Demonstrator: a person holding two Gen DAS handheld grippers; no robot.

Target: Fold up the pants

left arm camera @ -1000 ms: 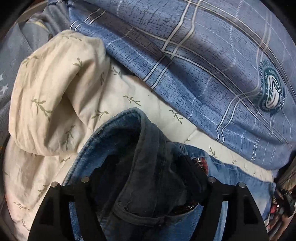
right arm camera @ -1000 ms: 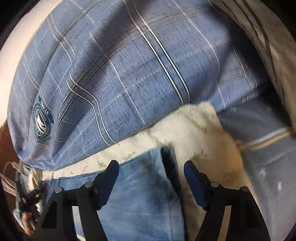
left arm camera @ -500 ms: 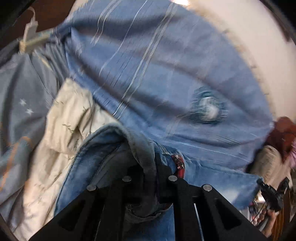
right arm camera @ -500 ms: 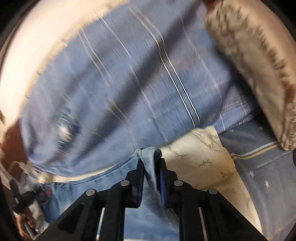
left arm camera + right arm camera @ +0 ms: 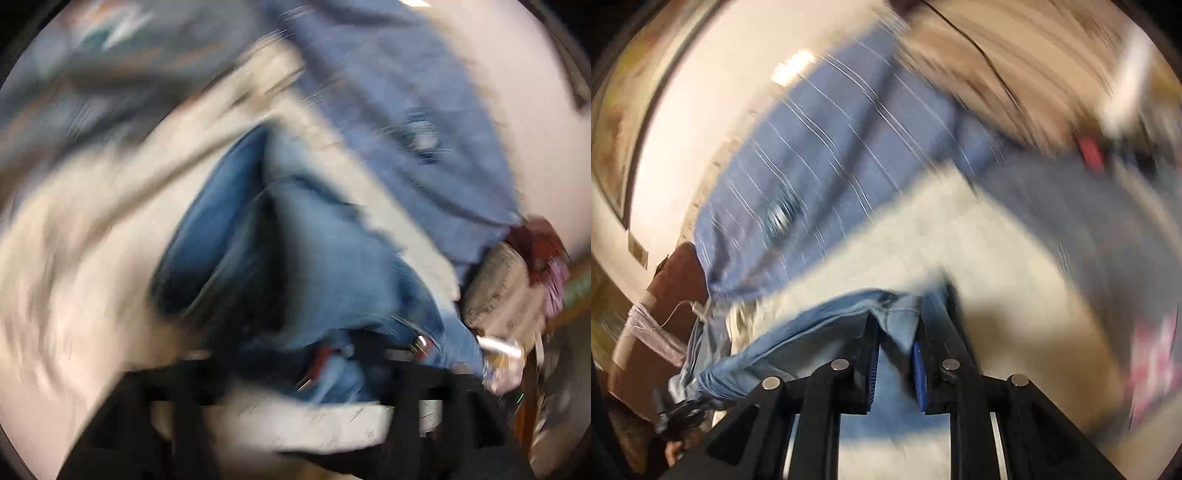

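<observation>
The round emblem (image 5: 780, 218) on the plaid quilt (image 5: 827, 166) blurs unreadable. My left gripper (image 5: 295, 373) opens just behind the jeans (image 5: 295, 251); my right gripper (image 5: 895, 354) is opening, denim between its pads.

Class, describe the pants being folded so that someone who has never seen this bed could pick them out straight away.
Start from the big blue plaid quilt with thin white lines and a round badge. In front of it lies a cream sheet, and on that sheet are the jeans. They are the only plain faded blue denim there, with a stitched hem between the fingers of the right gripper, whose jaws are opening.
</observation>
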